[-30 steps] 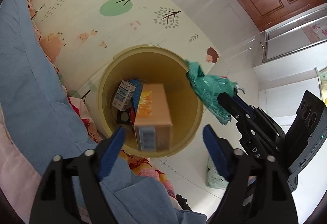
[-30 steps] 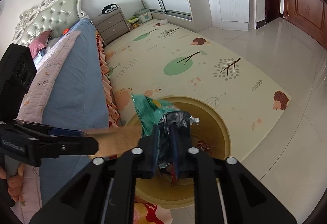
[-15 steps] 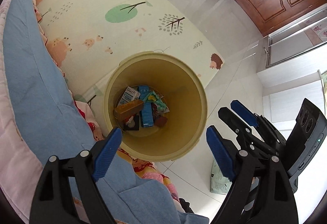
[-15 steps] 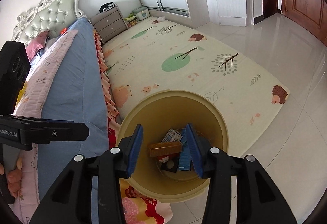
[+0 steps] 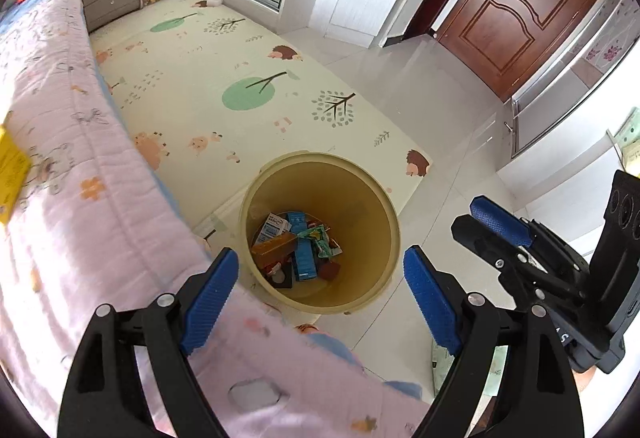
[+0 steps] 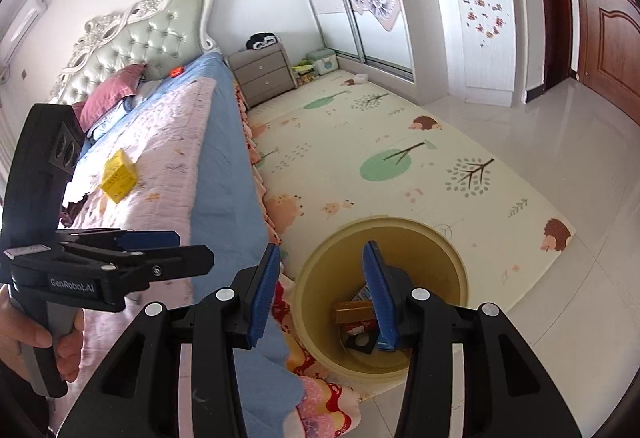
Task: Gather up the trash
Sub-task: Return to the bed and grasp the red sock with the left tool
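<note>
Both your tongs hang spread and empty: left tongs (image 5: 320, 294) above the yellow bin (image 5: 384, 206) (wrappers inside), right tongs (image 6: 320, 292) just opened.

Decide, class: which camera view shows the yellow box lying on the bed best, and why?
The right wrist view. There the yellow box lies whole on the pink quilt, clear of both grippers. The left wrist view catches only a cropped, blurred yellow patch at its left edge.
</note>
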